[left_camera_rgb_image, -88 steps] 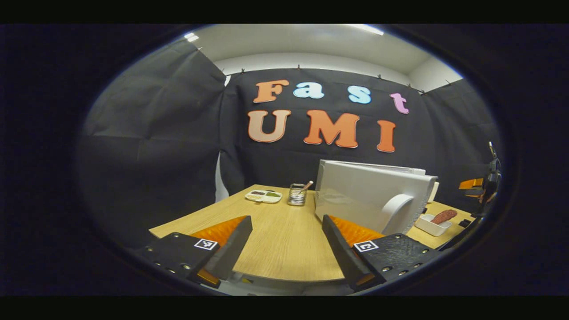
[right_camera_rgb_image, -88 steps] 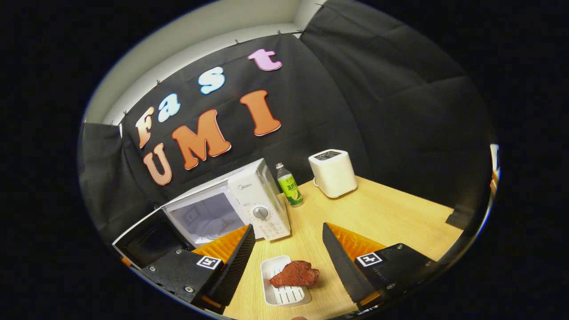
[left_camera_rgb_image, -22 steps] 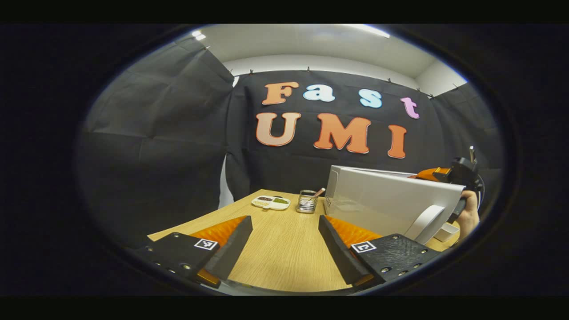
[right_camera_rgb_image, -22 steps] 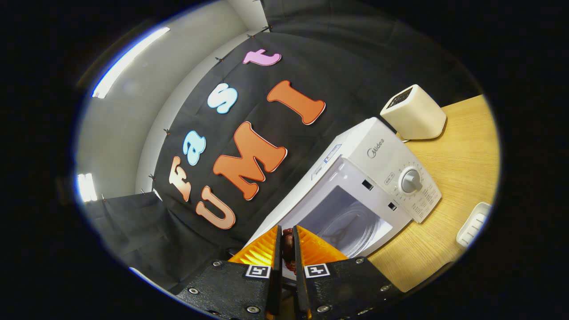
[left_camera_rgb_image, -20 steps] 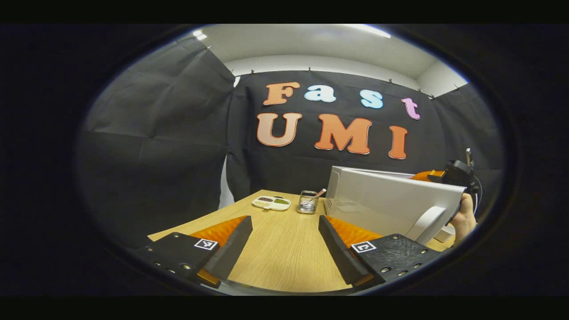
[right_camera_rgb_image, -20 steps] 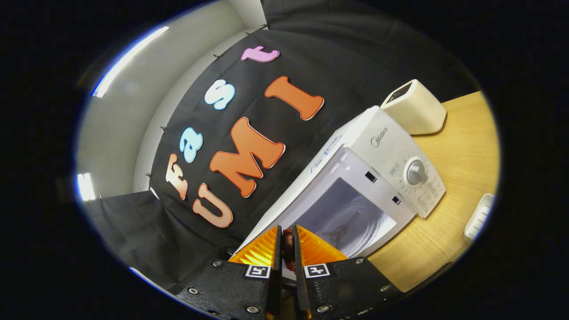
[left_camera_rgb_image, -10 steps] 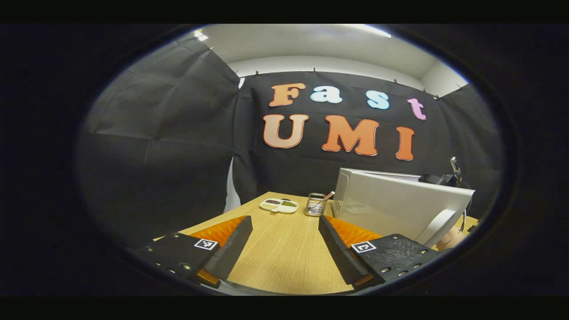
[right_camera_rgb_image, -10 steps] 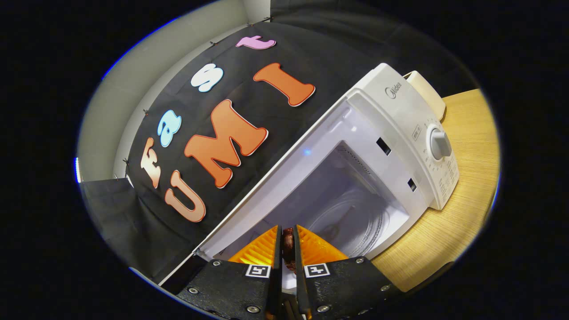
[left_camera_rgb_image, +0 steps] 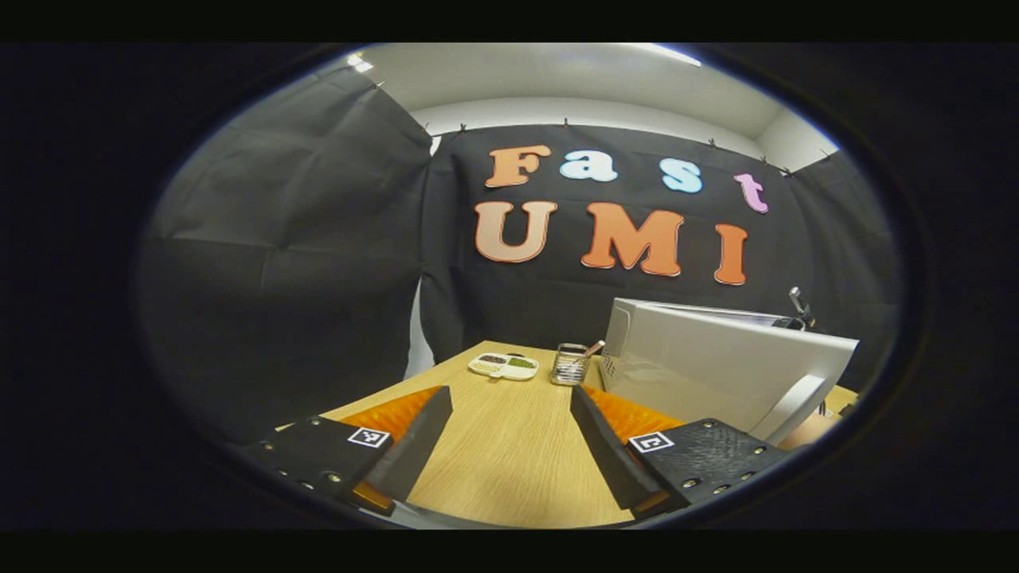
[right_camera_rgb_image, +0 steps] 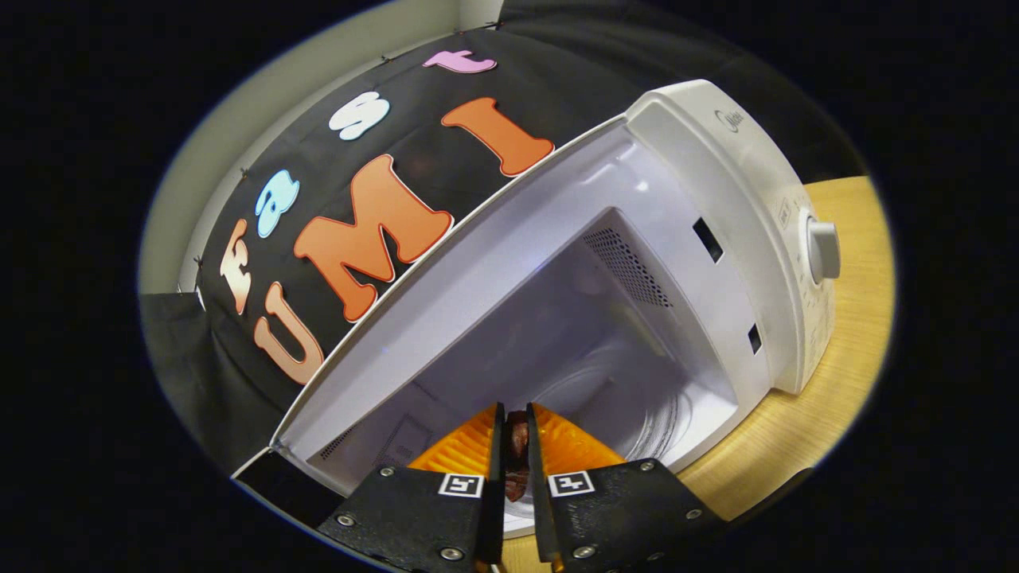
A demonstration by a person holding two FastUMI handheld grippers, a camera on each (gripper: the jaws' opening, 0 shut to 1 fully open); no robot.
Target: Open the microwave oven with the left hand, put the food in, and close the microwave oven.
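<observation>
The white microwave oven [right_camera_rgb_image: 740, 183] stands open, its cavity [right_camera_rgb_image: 589, 334] with a glass turntable [right_camera_rgb_image: 637, 414] facing me in the right gripper view. My right gripper [right_camera_rgb_image: 513, 450] is shut on a reddish-brown piece of food [right_camera_rgb_image: 516, 446], held just in front of the cavity's mouth. In the left gripper view the microwave's swung-out door [left_camera_rgb_image: 716, 374] with its curved handle [left_camera_rgb_image: 796, 406] stands at the right. My left gripper [left_camera_rgb_image: 509, 434] is open above the wooden table [left_camera_rgb_image: 501, 454], to the left of the door, with nothing between its fingers.
A divided white dish [left_camera_rgb_image: 503, 365] and a glass jar with a spoon [left_camera_rgb_image: 570, 364] sit at the table's far side, left of the microwave. The wooden tabletop [right_camera_rgb_image: 852, 350] runs on to the right of the microwave's control panel and dial [right_camera_rgb_image: 824, 248].
My right gripper has carried the food closer to the open cavity, which now looms larger. The left gripper drifted slightly left; the other hand has slipped behind the door.
</observation>
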